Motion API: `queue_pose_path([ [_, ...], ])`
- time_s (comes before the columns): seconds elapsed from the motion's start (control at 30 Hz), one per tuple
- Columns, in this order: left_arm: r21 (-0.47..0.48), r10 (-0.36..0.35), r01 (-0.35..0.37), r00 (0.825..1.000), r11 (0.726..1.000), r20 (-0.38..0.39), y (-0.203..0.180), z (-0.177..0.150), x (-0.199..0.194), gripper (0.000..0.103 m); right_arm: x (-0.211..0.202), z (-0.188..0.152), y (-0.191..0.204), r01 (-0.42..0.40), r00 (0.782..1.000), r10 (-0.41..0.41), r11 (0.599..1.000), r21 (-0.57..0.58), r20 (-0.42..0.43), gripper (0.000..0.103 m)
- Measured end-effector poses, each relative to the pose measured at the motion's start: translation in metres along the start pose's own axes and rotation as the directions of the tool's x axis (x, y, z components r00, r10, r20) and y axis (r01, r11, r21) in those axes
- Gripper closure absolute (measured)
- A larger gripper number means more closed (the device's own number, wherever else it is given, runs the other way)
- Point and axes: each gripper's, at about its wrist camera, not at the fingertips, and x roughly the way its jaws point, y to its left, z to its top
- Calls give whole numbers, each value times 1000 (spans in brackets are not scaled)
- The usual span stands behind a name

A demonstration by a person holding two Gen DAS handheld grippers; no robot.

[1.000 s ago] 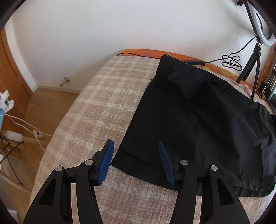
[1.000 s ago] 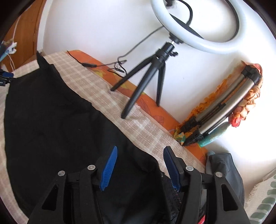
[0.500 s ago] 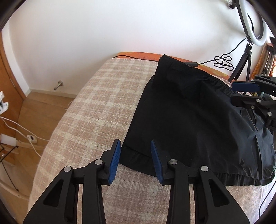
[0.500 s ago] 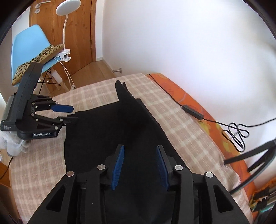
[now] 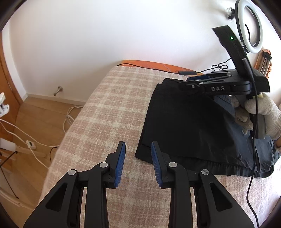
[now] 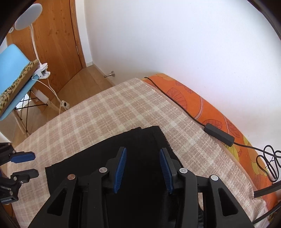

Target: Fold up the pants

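Black pants lie flat on the plaid blanket of a bed. My left gripper hovers over the near left corner of the pants. Its jaws are closing, and the corner lies between the blue pads without being pinched. My right gripper hangs over the far corner of the pants. Its jaws are opening with only flat cloth below them. In the left wrist view the right gripper is held by a gloved hand. The left gripper shows at the right wrist view's left edge.
A black cable with an adapter box runs along the orange sheet by the wall. A ring light stands at the far right. Beyond the bed's end are a blue chair, a clip lamp, a wooden door and floor cables.
The right gripper swung away from the ring light end to the far corner of the pants. The left gripper shifted left towards the near corner. Both pairs of jaws stand narrower.
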Motion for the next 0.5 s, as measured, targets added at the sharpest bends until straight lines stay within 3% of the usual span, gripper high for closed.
queue_pose_path([
  [0.13, -32, -19, 19, 1000, 999, -5, 7, -2, -2, 75, -35, -39, 31, -117, 993, 116, 990, -81, -15, 57],
  [0.23, -52, -28, 28, 1000, 998, -7, 9, -4, -3, 75, -49, -70, 53, -169, 985, 164, 978, -120, -51, 45],
  [0.37, -77, -50, 48, 999, 996, -13, 10, -10, -5, 74, -48, -97, 80, -155, 985, 135, 966, -207, -109, 43],
  [0.43, -82, -52, 50, 998, 995, -18, 10, -12, -7, 74, -46, -105, 83, -102, 989, 72, 964, -247, -128, 44],
  [0.5, -87, -56, 55, 998, 995, -17, 10, -14, -10, 74, -43, -108, 77, -101, 987, 68, 967, -232, -146, 45],
])
